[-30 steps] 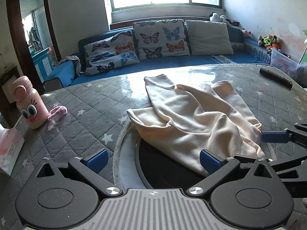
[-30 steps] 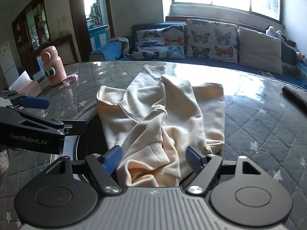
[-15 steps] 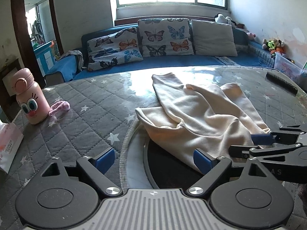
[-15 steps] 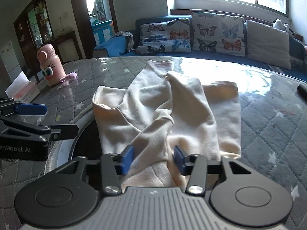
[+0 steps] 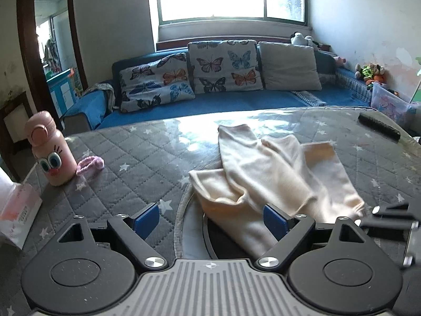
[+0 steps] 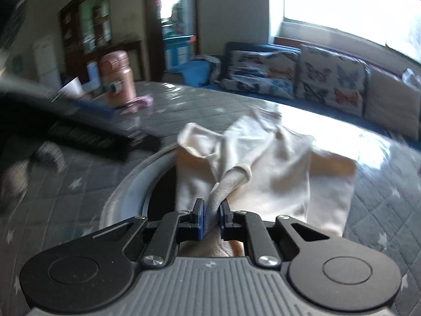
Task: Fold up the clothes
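My right gripper (image 6: 212, 217) was closing on a bunched fold of the cream garment (image 5: 273, 173) lying rumpled on the quilted table (image 5: 136, 158), soft, light cloth best taken by hems, while my left gripper (image 5: 210, 217) hung wide, empty.

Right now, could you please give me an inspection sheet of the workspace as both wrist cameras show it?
Surface: grey quilted table cover with white stars; a glossy round inset shows under the garment.
Job's things: cream garment, crumpled and unfolded, lying across the inset.
Clutter: pink bottle with cartoon eyes, upright at left; pink knitted band beside it; tissue pack at the left edge; dark remote at far right.
Grippers: left gripper open, nothing between its fingers; right gripper closing, fingers pinching a fold of the garment.
Cables: nothing seen.
Surroundings: blue sofa with butterfly cushions, bright window, doorway at left.
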